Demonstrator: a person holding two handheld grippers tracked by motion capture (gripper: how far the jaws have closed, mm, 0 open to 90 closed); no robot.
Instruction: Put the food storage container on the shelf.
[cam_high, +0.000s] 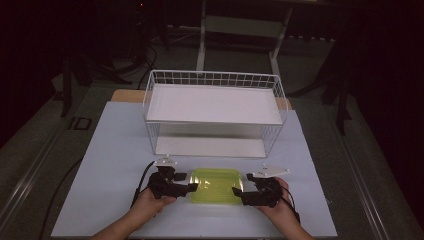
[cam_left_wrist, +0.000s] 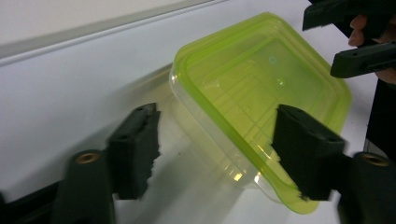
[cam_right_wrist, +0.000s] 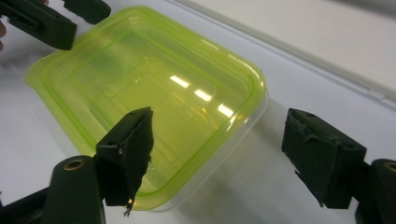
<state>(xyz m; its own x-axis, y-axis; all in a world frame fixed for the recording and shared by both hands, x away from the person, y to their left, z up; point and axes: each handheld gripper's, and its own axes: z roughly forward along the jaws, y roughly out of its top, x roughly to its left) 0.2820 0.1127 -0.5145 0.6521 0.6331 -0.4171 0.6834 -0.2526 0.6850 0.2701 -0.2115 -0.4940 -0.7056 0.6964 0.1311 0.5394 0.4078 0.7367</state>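
Green-lidded clear box (cam_high: 216, 185) flat on white desk (cam_high: 115, 150), at 6 o'clock of the desk, just in front of white wire rack (cam_high: 214, 112).

Left tongs (cam_high: 191, 188) at box's 9 o'clock edge, right tongs (cam_high: 236, 192) at its 3 o'clock edge, one each side, both held low near the desk.

Left gripper view: left tongs (cam_left_wrist: 217, 149) spread, straddling a corner of the box (cam_left_wrist: 261, 88); one jaw over the lid rim, other jaw off on bare desk, clear gap to the box wall. No clamp seen, not grasping.

Right gripper view: right tongs (cam_right_wrist: 233, 158) spread wide, straddling a corner of the box (cam_right_wrist: 154, 98); one jaw above the lid, other well out over the desk. Released, nothing gripped.

Lid seated on box, box level.
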